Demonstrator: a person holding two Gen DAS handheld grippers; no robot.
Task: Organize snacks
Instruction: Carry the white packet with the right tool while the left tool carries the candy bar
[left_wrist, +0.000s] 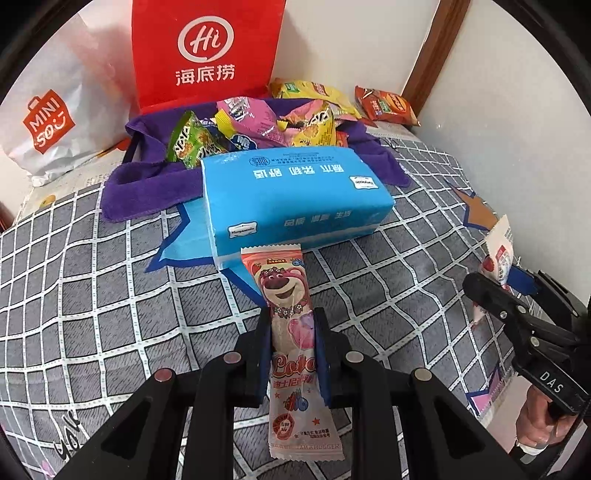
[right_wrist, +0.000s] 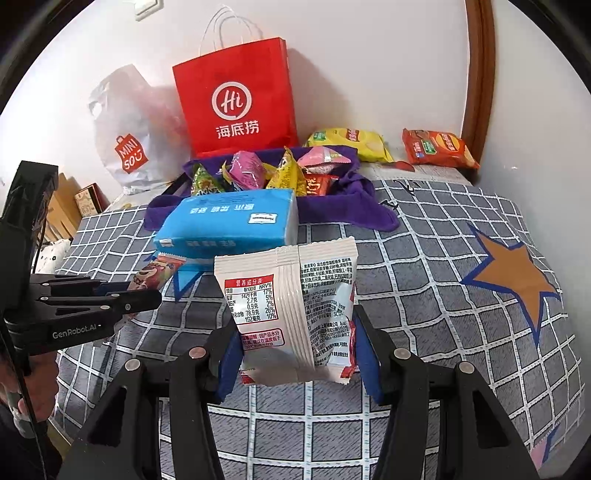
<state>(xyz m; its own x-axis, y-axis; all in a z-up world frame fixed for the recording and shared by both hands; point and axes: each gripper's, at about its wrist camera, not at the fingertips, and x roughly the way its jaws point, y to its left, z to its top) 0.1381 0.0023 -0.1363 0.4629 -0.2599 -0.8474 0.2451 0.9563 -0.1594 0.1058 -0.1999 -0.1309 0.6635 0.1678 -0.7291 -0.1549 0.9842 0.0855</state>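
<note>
While the left gripper (left_wrist: 291, 325) pinches a long pink snack stick (left_wrist: 291, 332) just in front of the blue tissue pack (left_wrist: 295, 192), the right wrist view shows the right gripper (right_wrist: 299, 332) clamping a white snack packet (right_wrist: 291, 314) before that tissue pack (right_wrist: 229, 221), with snack bags (right_wrist: 258, 173) heaped behind it.

2 shopping bags are seen against the wall: 1 red paper bag (right_wrist: 236, 99) and 1 white plastic bag (right_wrist: 125, 147). 1 blue tissue pack (right_wrist: 229, 221) is counted, and 1 purple cloth (right_wrist: 351, 210). 2 chip bags, 1 yellow (right_wrist: 351, 142) and 1 orange (right_wrist: 439, 147), are seen. 2 snack packets are held in grippers.
</note>
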